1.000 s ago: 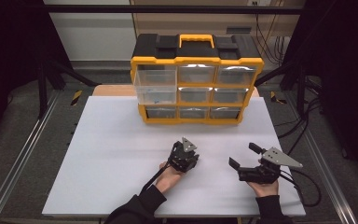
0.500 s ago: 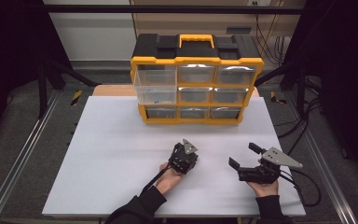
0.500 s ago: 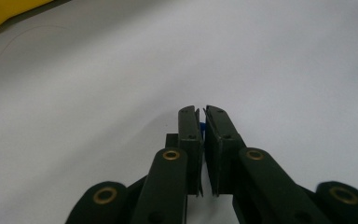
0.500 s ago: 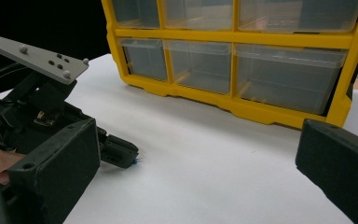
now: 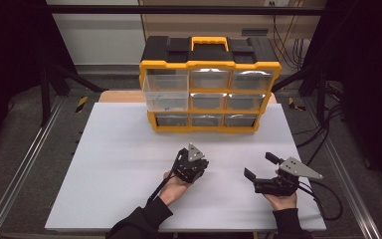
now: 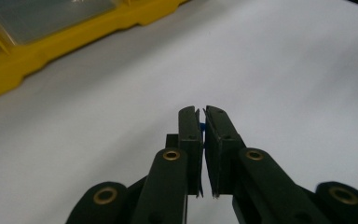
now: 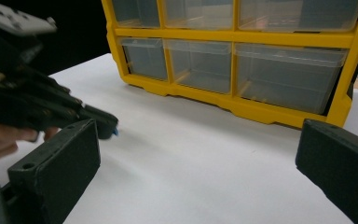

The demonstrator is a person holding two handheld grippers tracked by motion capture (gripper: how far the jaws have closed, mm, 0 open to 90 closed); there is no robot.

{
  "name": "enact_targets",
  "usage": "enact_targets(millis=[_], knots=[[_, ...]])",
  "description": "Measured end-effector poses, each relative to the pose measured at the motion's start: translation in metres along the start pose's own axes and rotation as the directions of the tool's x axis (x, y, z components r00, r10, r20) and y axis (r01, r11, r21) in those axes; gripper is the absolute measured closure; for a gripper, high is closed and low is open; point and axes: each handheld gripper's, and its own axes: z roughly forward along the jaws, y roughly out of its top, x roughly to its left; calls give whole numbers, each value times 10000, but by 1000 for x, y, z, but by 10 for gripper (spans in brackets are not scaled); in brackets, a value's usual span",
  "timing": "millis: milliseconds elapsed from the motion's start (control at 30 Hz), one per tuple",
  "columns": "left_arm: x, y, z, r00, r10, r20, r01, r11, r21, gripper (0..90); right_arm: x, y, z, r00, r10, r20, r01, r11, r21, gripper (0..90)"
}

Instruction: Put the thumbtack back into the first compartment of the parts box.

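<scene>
At counter centre we find the left tool (image 5: 195,158) closed on a small blue item (image 6: 201,127), the right tool (image 5: 261,167) wide open and empty at its 3 o'clock, and the yellow drawer cabinet (image 5: 209,84) at 12 o'clock, nearer the left hand.

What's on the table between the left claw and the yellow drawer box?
Nothing: in the high view, only bare white table lies between the left claw and the yellow drawer box. The claw pinches a tiny blue thing.
</scene>
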Motion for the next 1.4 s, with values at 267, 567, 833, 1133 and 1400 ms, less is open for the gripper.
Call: enact_targets(millis=[267,567,833,1133,1400], knots=[[8,17,-43,9992,409,5,-408,9973,-618,851,0,0,0,10000,-49,1,49,10000,2,6],[22,40,-94,9981,615,-60,-617,9874,-1457,850,-1,0,0,10000,-39,1,39,10000,22,6],[34,66,-130,9962,788,-381,-846,9784,-1887,850,-1,0,1,9999,-107,15,107,9999,6,6],[40,96,-165,9932,935,-693,-1073,9661,-2349,850,0,0,1,10000,-47,12,47,10000,10,6],[53,122,-183,9914,663,-1128,-950,9576,-2720,849,0,0,0,10000,-3,12,3,10000,14,6]])
